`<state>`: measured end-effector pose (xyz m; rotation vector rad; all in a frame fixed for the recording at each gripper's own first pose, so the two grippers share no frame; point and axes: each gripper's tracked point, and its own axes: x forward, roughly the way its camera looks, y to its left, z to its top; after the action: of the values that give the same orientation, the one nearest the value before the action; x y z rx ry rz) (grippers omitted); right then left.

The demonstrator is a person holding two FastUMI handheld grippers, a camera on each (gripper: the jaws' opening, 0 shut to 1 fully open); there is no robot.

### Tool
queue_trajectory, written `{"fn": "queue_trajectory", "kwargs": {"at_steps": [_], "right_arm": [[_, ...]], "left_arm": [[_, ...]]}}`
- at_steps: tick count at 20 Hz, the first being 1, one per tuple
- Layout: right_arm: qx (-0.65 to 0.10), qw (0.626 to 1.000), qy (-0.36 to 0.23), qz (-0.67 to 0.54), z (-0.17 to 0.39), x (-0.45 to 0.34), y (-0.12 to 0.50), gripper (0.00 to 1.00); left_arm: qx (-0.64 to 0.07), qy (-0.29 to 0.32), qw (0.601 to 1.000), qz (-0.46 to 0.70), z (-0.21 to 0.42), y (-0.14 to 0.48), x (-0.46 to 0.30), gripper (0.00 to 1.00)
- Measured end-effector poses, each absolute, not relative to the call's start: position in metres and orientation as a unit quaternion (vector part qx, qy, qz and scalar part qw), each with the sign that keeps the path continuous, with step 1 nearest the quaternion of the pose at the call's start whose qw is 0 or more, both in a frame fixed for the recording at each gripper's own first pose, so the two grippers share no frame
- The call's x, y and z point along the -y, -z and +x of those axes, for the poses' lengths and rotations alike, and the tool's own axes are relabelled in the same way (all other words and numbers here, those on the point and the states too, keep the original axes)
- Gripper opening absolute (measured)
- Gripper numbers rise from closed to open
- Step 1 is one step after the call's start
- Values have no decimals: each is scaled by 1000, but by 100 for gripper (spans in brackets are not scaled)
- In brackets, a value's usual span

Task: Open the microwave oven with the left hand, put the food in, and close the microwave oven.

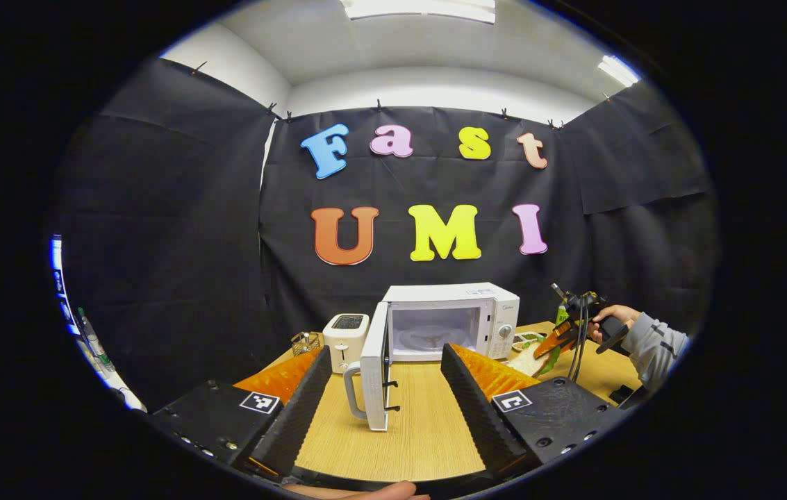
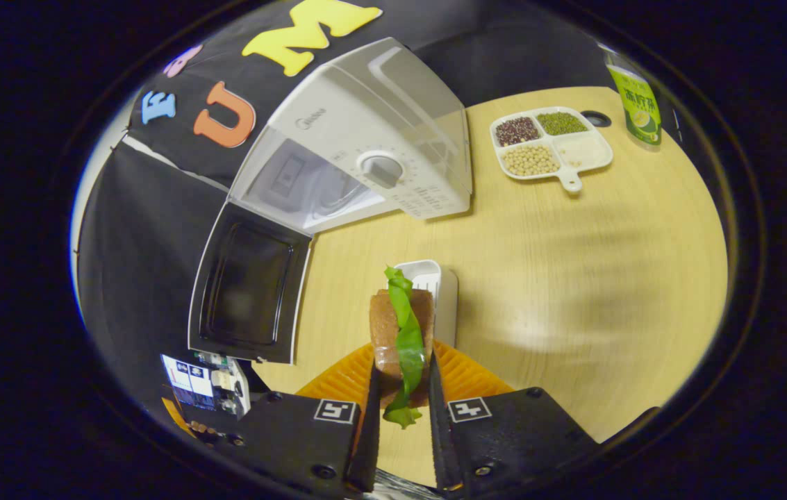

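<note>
Left gripper view: microwave door [image 1: 374, 378] ajar.

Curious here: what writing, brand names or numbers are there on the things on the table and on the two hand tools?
None reads clearly.
Microwave oven: small grey brand mark on its front, too blurred to read.
Its dial: ring of tiny marks, too small to read.
Green pouch: printed characters, too blurred to read.
Left gripper and right gripper, which holds the sandwich: black-and-white square markers, patterns rather than words.
</note>
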<state>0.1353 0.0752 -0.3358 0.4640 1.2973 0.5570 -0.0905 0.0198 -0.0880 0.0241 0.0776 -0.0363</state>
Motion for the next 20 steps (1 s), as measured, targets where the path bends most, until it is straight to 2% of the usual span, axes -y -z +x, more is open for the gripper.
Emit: {"fn": "queue_trajectory", "kwargs": {"at_steps": [1,4,5,6,10,17,18,19,20], "right_arm": [[-580,751,-250,190,132,-76,325,35],[-545,789,-256,124,114,-90,288,35],[-530,802,-257,98,110,-96,276,35],[-515,814,-259,69,103,-102,266,35],[-447,852,-270,-29,84,-136,237,35],[-354,895,-254,-98,80,-210,240,35],[-347,899,-247,-101,83,-219,246,35],[-342,903,-238,-100,85,-226,251,35],[-338,908,-228,-99,88,-232,258,35]], "left_arm": [[-38,17,999,12,-95,90,-23,95],[-17,-4,1000,6,-112,83,-37,95],[-15,-5,1000,7,-119,84,-39,100],[-14,-3,1000,7,-125,85,-40,95],[-19,3,1000,6,-142,92,-46,95],[-31,2,1000,3,-147,104,-58,95],[-31,1,1000,2,-147,106,-59,100],[-32,-2,999,2,-145,109,-62,95],[-34,-4,999,1,-143,113,-64,95]]}}
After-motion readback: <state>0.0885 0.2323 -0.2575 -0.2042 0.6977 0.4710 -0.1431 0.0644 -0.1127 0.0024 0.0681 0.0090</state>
